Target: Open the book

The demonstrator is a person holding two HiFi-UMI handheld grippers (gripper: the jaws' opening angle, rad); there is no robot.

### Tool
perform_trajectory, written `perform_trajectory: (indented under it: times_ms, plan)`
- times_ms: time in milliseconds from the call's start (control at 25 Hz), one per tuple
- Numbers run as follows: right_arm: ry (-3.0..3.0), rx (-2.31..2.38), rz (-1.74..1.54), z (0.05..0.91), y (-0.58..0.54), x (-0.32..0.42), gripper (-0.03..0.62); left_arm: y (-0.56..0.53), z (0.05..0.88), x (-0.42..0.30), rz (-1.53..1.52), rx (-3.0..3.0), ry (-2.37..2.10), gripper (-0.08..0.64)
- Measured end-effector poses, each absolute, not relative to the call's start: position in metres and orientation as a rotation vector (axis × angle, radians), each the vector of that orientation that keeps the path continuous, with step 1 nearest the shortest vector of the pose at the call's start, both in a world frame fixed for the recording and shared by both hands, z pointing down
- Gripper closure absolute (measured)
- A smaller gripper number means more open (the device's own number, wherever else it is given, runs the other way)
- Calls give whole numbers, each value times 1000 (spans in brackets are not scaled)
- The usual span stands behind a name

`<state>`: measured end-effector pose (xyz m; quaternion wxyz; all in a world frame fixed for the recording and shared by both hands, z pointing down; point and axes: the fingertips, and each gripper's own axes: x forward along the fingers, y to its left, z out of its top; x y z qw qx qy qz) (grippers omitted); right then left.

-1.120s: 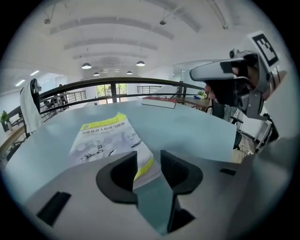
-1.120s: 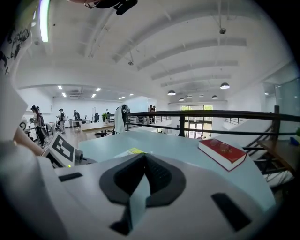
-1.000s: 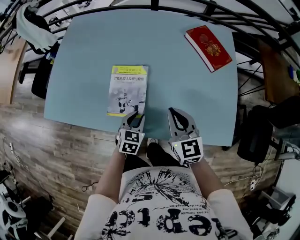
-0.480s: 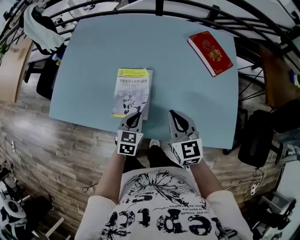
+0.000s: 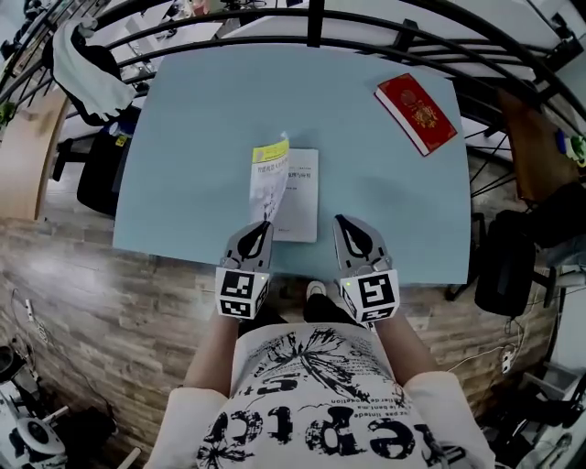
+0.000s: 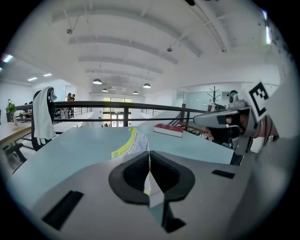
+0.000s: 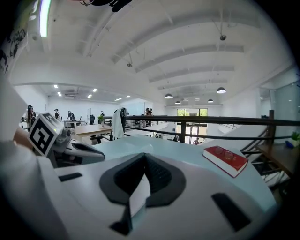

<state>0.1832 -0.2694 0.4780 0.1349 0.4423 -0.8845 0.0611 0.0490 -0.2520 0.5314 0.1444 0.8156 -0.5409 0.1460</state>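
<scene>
A thin book [image 5: 300, 197] lies near the front edge of the pale blue table [image 5: 201, 119]. Its yellow-banded front cover [image 5: 268, 181] stands lifted, tilted up on its left-hand spine side, and a white inner page shows beneath. My left gripper [image 5: 264, 224] is shut on the cover's near corner. In the left gripper view the cover [image 6: 127, 145] runs out from between the closed pads of the left gripper [image 6: 149, 159]. My right gripper [image 5: 341, 222] hovers shut just right of the book and holds nothing. In its own view the right gripper [image 7: 144, 159] points across the table.
A red hardback [image 5: 415, 112] lies at the table's far right corner and also shows as the red hardback [image 7: 225, 159] ahead. A black railing [image 5: 311, 18] curves behind the table. A white cloth [image 5: 78, 59] hangs over a chair at far left. The table's near edge [image 5: 302, 270] runs under both grippers.
My left gripper closed on the cover's near corner and rose, swinging the cover up off the pages. The right gripper shifted a little beside the book.
</scene>
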Motion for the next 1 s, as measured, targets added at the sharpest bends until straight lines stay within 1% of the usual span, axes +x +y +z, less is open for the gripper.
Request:
perform_trajectory:
  times_ms: [200,400,560,720,1000]
  plan:
    - [-2559,1297,157,469,-263,130,580,-247,513,-16,355,2349,-1580,538]
    - [-2536,1320,145,468,-255,79,581,-235,517,-77,360,2335,-1576,537]
    - [-2509,1340,153,473,-245,45,580,-222,543,-120,369,2266,-1578,535]
    - [-2489,1338,167,481,-234,20,581,-220,574,-143,383,2213,-1552,535]
    - [-2435,1373,200,497,-225,9,580,-221,634,-168,461,2095,-1514,535]
